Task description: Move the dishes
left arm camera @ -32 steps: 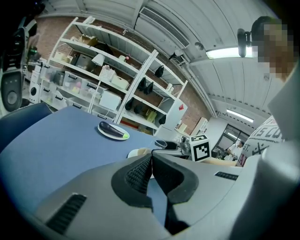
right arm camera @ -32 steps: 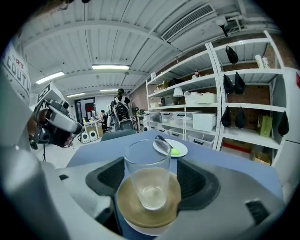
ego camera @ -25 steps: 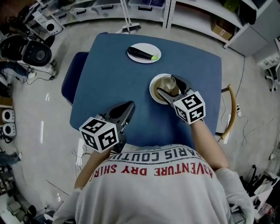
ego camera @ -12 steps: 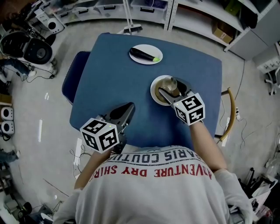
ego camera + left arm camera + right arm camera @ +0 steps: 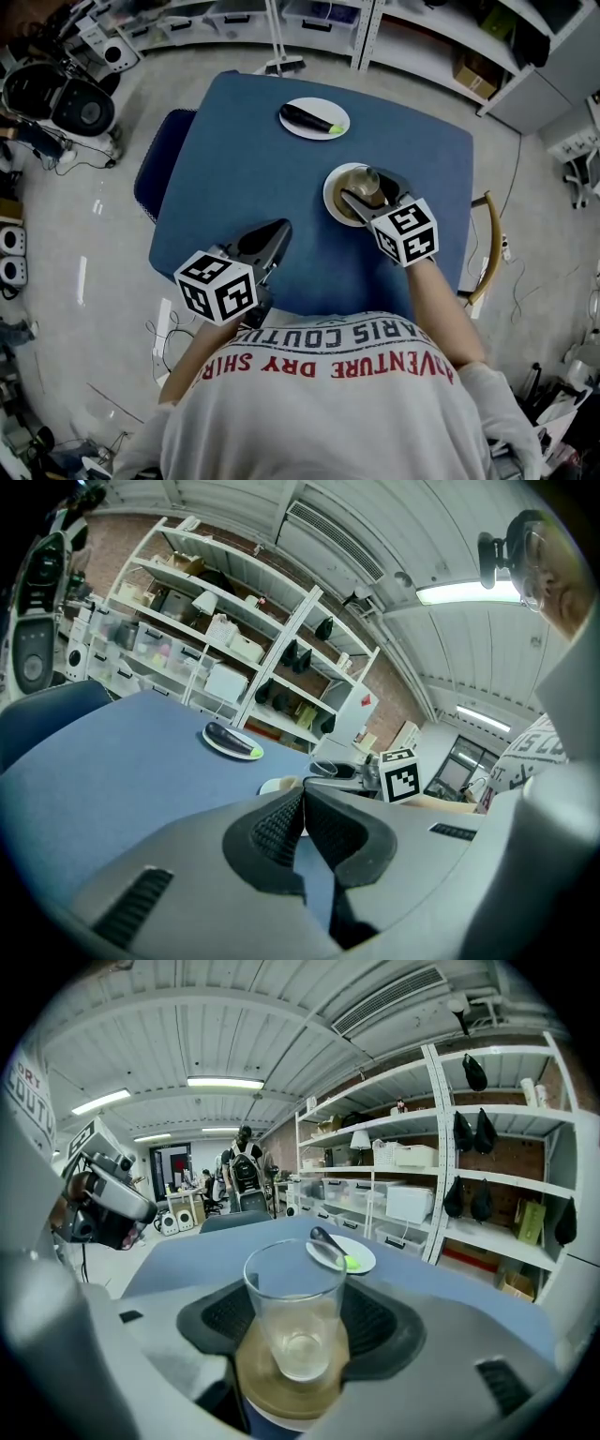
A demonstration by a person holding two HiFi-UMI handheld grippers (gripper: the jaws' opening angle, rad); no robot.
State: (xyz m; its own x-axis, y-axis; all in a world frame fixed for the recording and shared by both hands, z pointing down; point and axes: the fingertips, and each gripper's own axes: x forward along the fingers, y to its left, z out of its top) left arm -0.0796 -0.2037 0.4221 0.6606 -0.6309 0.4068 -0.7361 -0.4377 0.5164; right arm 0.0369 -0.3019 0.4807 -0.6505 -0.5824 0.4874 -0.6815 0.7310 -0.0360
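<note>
Glass point(image 5: 292, 1297): upright on brown saucer point(image 5: 281, 1389), right side of tabletop point(image 5: 253, 178). Right claw point(image 5: 364, 186): spread, one pad either side of glass, contact unclear. Left claw point(image 5: 302, 803): pressed together, empty, well apart.

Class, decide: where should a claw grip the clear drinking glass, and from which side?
The clear drinking glass: side walls at mid-height, approached level from the person's side, as the right claw straddles it. It stands upright on a round tan coaster, widening toward the rim.
</note>
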